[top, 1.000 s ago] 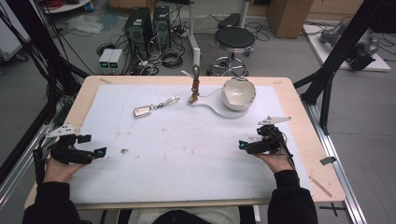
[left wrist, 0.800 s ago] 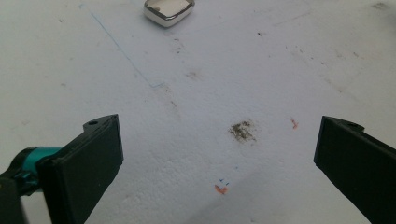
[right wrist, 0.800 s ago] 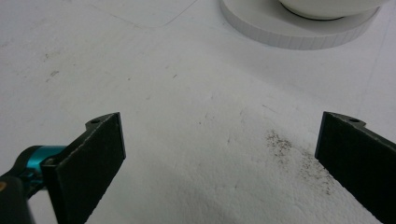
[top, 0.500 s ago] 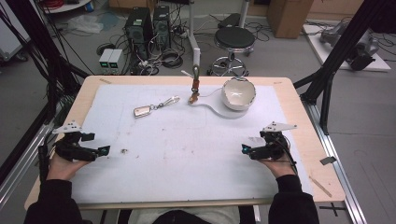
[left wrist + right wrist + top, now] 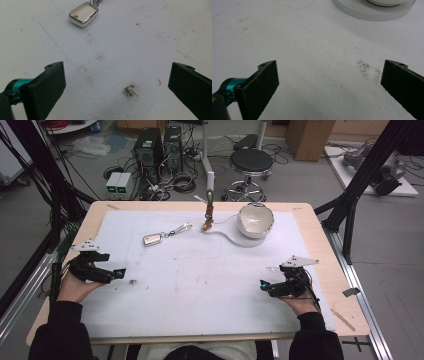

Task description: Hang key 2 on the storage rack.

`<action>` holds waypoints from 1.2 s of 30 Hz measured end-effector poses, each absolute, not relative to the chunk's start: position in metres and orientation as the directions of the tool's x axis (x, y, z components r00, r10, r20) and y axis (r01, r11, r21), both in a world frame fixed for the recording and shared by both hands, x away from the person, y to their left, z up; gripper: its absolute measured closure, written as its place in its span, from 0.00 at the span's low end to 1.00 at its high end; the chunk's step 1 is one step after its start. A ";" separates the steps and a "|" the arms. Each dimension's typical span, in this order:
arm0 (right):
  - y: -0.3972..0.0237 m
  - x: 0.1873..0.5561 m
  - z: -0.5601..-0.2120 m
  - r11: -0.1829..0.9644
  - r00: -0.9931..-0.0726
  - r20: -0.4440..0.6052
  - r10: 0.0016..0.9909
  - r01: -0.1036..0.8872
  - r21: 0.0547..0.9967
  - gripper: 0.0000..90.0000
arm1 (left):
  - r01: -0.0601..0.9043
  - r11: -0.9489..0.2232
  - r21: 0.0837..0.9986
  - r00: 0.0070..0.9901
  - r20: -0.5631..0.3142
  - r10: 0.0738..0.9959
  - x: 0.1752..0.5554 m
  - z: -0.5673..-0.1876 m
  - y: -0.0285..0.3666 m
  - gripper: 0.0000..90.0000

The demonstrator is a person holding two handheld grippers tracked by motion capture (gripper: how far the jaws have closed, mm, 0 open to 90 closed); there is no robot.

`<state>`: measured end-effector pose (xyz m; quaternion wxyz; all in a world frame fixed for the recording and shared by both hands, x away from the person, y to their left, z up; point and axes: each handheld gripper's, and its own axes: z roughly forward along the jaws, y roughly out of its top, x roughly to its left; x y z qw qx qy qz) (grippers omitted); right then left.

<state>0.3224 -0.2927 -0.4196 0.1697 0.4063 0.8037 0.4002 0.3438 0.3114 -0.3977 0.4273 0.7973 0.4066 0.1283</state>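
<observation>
My left gripper [image 5: 119,272] rests low over the left side of the white mat [image 5: 200,280], jaws wide open with nothing between them [image 5: 117,82]. Ahead of it lies a shiny metal key fob [image 5: 83,14] on a chain and clasp [image 5: 179,228]; the fob [image 5: 152,239] sits left of centre at the back. My right gripper [image 5: 263,285] is at the right front, also open and holding nothing [image 5: 329,80]. A white bowl [image 5: 255,219] stands on a round white base [image 5: 374,11] at the back right.
A small upright post with a hook [image 5: 208,212] stands at the back centre, beside the bowl. A dark smudge [image 5: 130,90] marks the mat between the left jaws. Beyond the wooden table edge [image 5: 200,205] are a stool [image 5: 251,162] and computer cases.
The left gripper has slid a little forward and to the right. The right gripper has drawn back slightly toward the person. Both stay open.
</observation>
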 end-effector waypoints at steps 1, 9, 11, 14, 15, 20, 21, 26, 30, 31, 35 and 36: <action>-0.293 0.322 -0.420 0.349 -0.612 0.052 0.789 0.517 0.781 0.01 | 0.539 -0.304 0.786 0.636 -0.143 0.758 0.344 -0.398 0.311 0.02; -0.294 0.319 -0.418 0.345 -0.608 0.049 0.792 0.512 0.787 0.01 | 0.557 -0.343 0.756 0.637 -0.123 0.761 0.357 -0.394 0.301 0.02; -0.294 0.318 -0.418 0.343 -0.605 0.050 0.794 0.515 0.786 0.01 | 0.555 -0.358 0.751 0.645 -0.116 0.756 0.362 -0.390 0.296 0.02; -0.295 0.318 -0.420 0.341 -0.601 0.055 0.797 0.524 0.781 0.01 | 0.554 -0.414 0.722 0.655 -0.070 0.752 0.374 -0.383 0.285 0.02; -0.295 0.318 -0.420 0.341 -0.601 0.055 0.797 0.524 0.781 0.01 | 0.554 -0.414 0.722 0.655 -0.070 0.752 0.374 -0.383 0.285 0.02; -0.297 0.319 -0.421 0.332 -0.589 0.062 0.806 0.536 0.776 0.01 | 0.557 -0.449 0.699 0.670 -0.058 0.740 0.386 -0.380 0.270 0.02; -0.298 0.318 -0.421 0.328 -0.587 0.065 0.807 0.537 0.777 0.01 | 0.559 -0.453 0.695 0.672 -0.060 0.738 0.389 -0.380 0.269 0.02; -0.299 0.318 -0.420 0.319 -0.577 0.065 0.814 0.538 0.780 0.01 | 0.560 -0.445 0.698 0.679 -0.079 0.730 0.402 -0.373 0.265 0.02; -0.296 0.318 -0.419 0.324 -0.580 0.057 0.813 0.531 0.783 0.01 | 0.560 -0.462 0.688 0.688 -0.074 0.722 0.413 -0.366 0.261 0.02; -0.296 0.318 -0.418 0.326 -0.583 0.054 0.810 0.527 0.785 0.01 | 0.560 -0.462 0.688 0.688 -0.074 0.722 0.413 -0.366 0.261 0.02; -0.295 0.317 -0.418 0.324 -0.578 0.050 0.814 0.524 0.787 0.01 | 0.563 -0.466 0.682 0.698 -0.091 0.711 0.425 -0.362 0.256 0.02; -0.295 0.317 -0.417 0.321 -0.576 0.050 0.816 0.523 0.789 0.01 | 0.565 -0.477 0.673 0.702 -0.089 0.707 0.432 -0.361 0.253 0.02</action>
